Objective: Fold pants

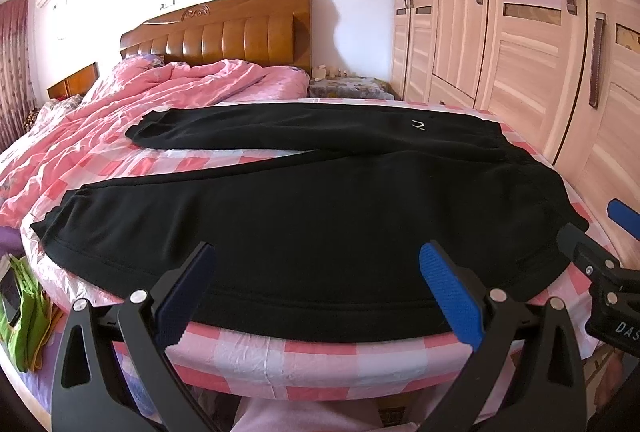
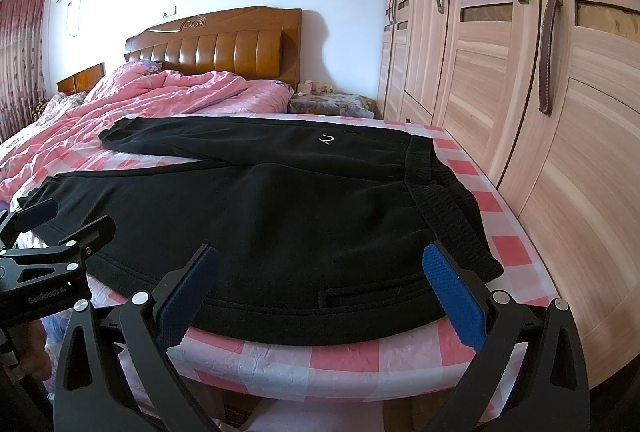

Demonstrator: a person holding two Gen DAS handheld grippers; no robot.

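Both grippers, left [image 1: 316, 292] and right [image 2: 320, 292], spread wide over black pants [image 1: 304, 216] at the near bed edge.
Pants lie flat on the checked sheet [image 1: 304, 356], legs leftward, waistband [image 2: 444, 208] rightward near the wardrobe [image 2: 520, 112]; neither gripper touches cloth as far as visible. Pink quilt [image 1: 132, 100] covers the far side. Sheet's near edge drops away below; floor hidden.

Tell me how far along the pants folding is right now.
Done: the black pants lie spread flat on the checked bed sheet, legs apart, waistband toward the wardrobe. In hand: nothing; the left gripper and right gripper hover open at the near edge. Left: every fold.
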